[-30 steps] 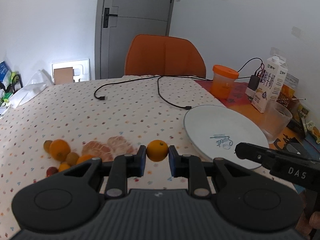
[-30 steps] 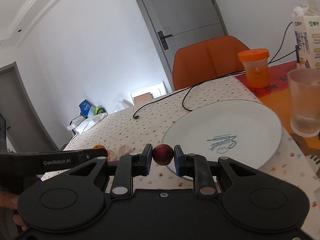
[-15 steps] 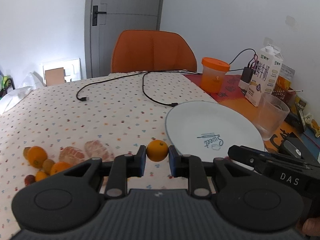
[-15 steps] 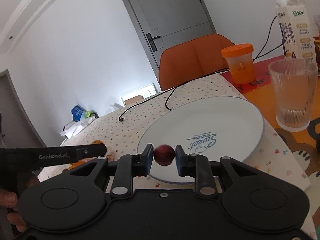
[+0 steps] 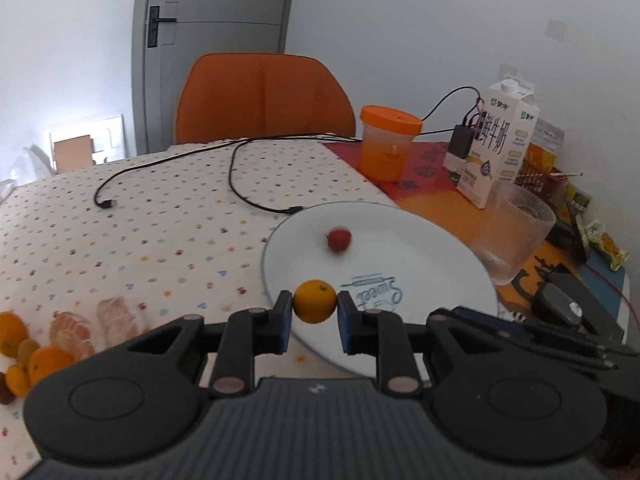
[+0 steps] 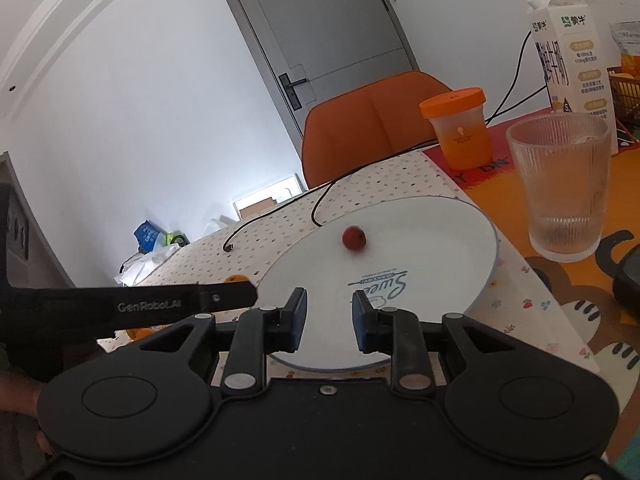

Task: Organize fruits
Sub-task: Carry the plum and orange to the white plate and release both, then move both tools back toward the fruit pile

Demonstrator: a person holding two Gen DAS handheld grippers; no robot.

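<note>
My left gripper (image 5: 315,316) is shut on a small orange (image 5: 315,301) and holds it over the near left rim of the white plate (image 5: 420,264). My right gripper (image 6: 329,316) is open and empty above the plate's (image 6: 440,240) near edge. A small red fruit (image 6: 354,237) lies blurred on the plate's far part; it also shows in the left wrist view (image 5: 339,239). Several oranges and peeled segments (image 5: 68,332) lie on the dotted tablecloth at the left.
A ribbed glass (image 6: 564,188), an orange-lidded jar (image 6: 460,132) and a milk carton (image 6: 568,48) stand right of the plate. A black cable (image 5: 240,184) lies across the cloth. An orange chair (image 5: 264,96) stands behind the table.
My right gripper has opened and let go of the red fruit, which now rolls on the plate. My left gripper has carried the orange rightwards over the plate's rim.
</note>
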